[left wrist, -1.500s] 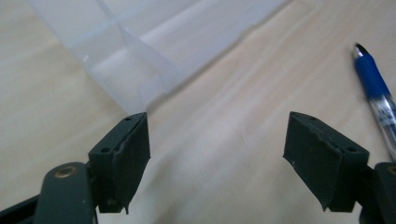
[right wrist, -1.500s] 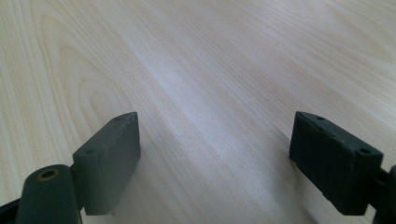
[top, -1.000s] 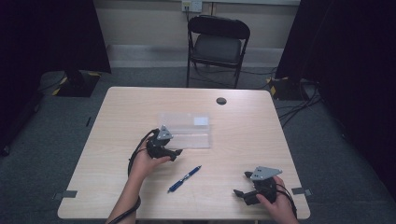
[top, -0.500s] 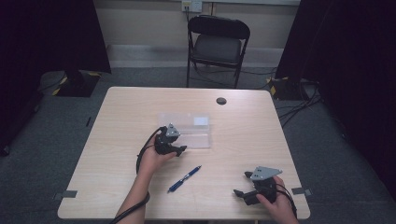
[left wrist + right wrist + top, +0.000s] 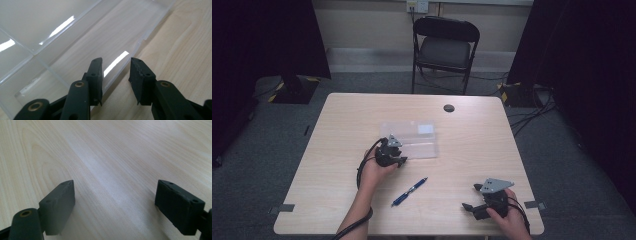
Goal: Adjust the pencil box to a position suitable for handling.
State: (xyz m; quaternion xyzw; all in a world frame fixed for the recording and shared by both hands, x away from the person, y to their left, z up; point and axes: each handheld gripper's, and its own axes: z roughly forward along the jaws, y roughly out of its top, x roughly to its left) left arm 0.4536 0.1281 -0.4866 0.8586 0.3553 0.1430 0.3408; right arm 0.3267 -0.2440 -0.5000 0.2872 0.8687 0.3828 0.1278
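A clear flat plastic case [image 5: 417, 142] with a white label lies mid-table. My left gripper [image 5: 401, 161] is at its near left corner. In the left gripper view the case [image 5: 75, 42] has its thin rim running between the jaws of the left gripper [image 5: 116, 62], one jaw over the case and the other over bare wood. The jaws have just been closing, but a gap still shows on both sides of the rim. My right gripper [image 5: 469, 197] rests at the table's near right, and in its own view the right gripper [image 5: 115, 187] is open wide over bare wood.
A blue pen [image 5: 409, 192] lies between the two hands, near the front. A small black round disc [image 5: 449, 108] sits at the table's far side. A black folding chair [image 5: 444, 45] stands behind the table [image 5: 337, 125].
The left gripper has shifted a little to the right along the case's near edge. The right gripper has stayed where it was.
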